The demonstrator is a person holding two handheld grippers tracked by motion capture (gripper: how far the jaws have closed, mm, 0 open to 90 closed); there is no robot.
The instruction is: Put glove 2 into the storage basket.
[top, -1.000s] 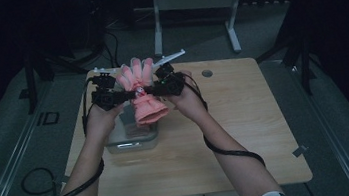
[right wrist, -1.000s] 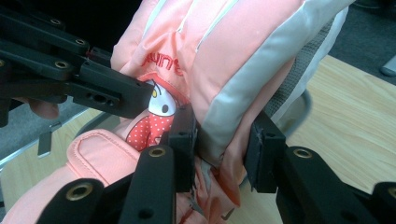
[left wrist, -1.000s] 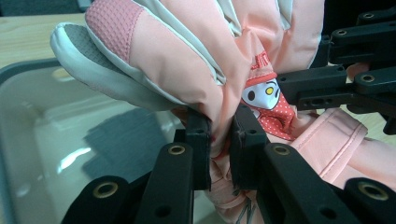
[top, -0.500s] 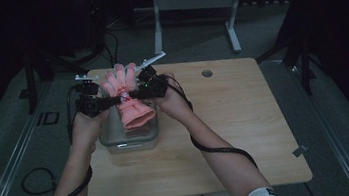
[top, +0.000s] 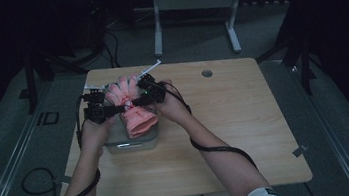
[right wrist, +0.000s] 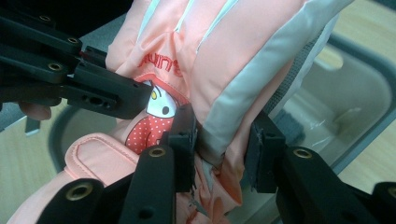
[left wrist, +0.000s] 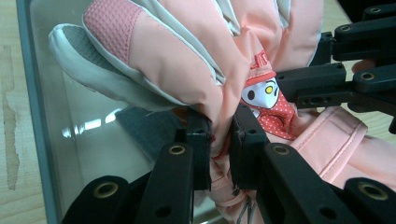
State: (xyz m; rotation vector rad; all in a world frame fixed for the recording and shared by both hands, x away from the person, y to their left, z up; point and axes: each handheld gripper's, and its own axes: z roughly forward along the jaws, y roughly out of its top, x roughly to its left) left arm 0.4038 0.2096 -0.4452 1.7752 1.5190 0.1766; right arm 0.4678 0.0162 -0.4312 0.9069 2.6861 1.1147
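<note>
Jaws of left gripper and right gripper both clenched on pink glove, above clear bin's rim.

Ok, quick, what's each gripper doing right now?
Left gripper: closed, fingers pinching the pink glove.
Right gripper: closed on the same glove, from its other side.

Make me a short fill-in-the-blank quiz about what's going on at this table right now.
1. Both grippers pinch a pink ____.
2. The left gripper and right gripper hold it above a clear plastic ____.
3. The table top is made of ____.

Missing words: glove; container; wood.
</note>
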